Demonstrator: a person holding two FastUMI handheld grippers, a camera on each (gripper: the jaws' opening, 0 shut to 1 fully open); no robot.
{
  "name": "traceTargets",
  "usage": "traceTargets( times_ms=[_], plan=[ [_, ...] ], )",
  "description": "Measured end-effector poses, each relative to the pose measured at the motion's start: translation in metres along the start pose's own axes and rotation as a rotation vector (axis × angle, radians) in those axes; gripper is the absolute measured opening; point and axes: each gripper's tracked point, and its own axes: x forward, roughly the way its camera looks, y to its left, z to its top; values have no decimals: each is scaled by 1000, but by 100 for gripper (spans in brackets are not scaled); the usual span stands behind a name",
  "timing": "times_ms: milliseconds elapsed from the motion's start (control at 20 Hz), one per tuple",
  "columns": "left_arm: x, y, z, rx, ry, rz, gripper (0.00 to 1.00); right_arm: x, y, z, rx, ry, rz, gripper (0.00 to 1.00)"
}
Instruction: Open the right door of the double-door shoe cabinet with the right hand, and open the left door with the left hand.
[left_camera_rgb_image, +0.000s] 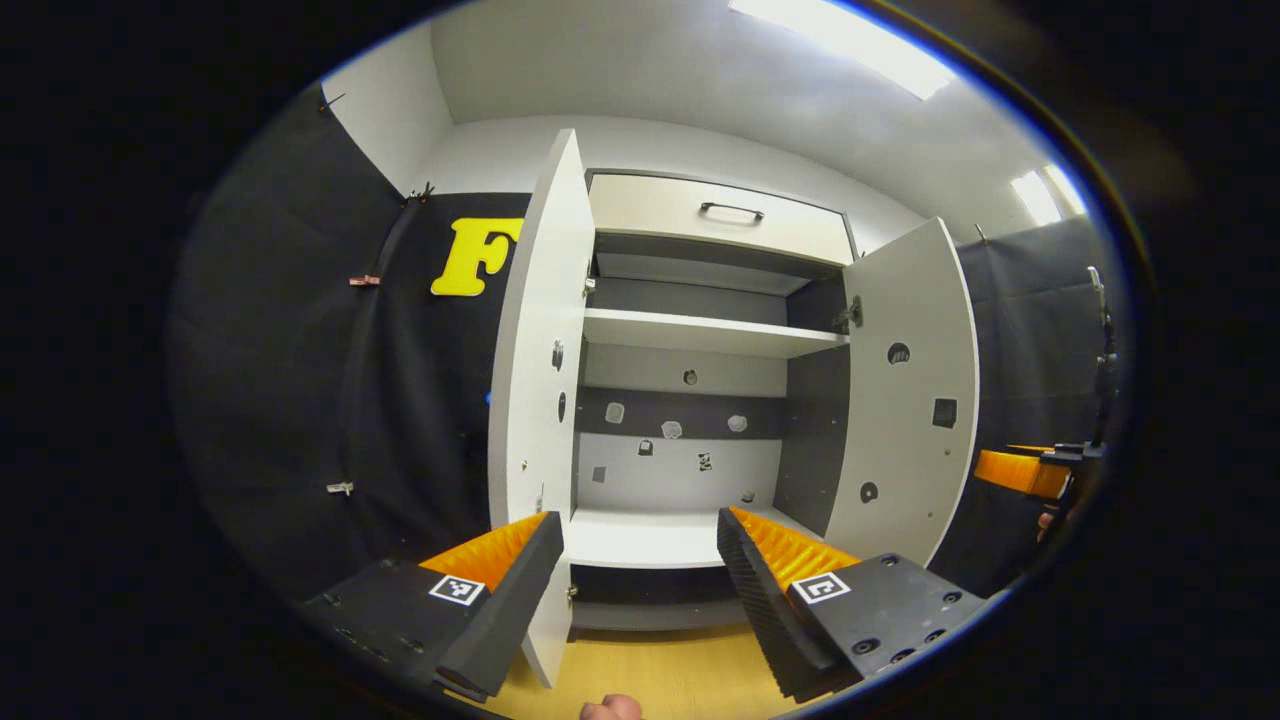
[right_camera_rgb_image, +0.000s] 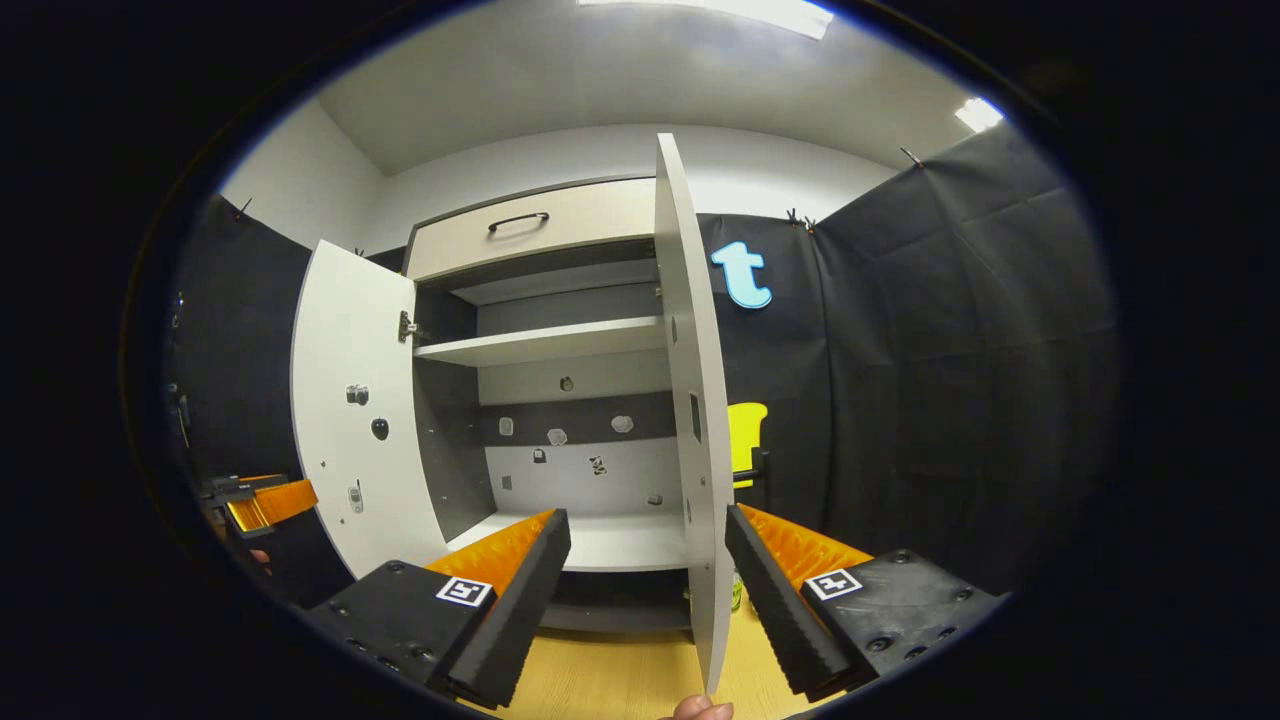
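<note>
The white double-door shoe cabinet (left_camera_rgb_image: 690, 335) stands with both doors swung out. In the left gripper view the left door (left_camera_rgb_image: 535, 380) is seen edge-on; its lower edge lies between the fingers of my left gripper (left_camera_rgb_image: 640, 560), close to the left finger (left_camera_rgb_image: 510, 580). The jaws stand wide apart and open. The right door (left_camera_rgb_image: 905, 400) hangs open at the right. In the right gripper view the right door (right_camera_rgb_image: 690, 400) is edge-on between the fingers of my right gripper (right_camera_rgb_image: 645, 565), nearer the right finger (right_camera_rgb_image: 770, 590). This gripper is open too. The left door (right_camera_rgb_image: 355, 420) shows farther left.
A drawer with a dark handle (left_camera_rgb_image: 730, 210) tops the cabinet, whose shelves (left_camera_rgb_image: 700, 335) hold nothing. Wooden floor (left_camera_rgb_image: 660, 680) lies below. Black cloth walls (right_camera_rgb_image: 950, 350) close in on both sides. Each gripper shows far off in the other's view: the right gripper (left_camera_rgb_image: 1030, 470), the left gripper (right_camera_rgb_image: 265, 500).
</note>
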Motion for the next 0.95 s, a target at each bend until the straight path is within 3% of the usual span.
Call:
traceTargets(
  times_ms=[950],
  plan=[
    [-4, -21, -2, 33, 18, -41, 95, -6, -1, -4, -3, 9, 15, 98]
  ],
)
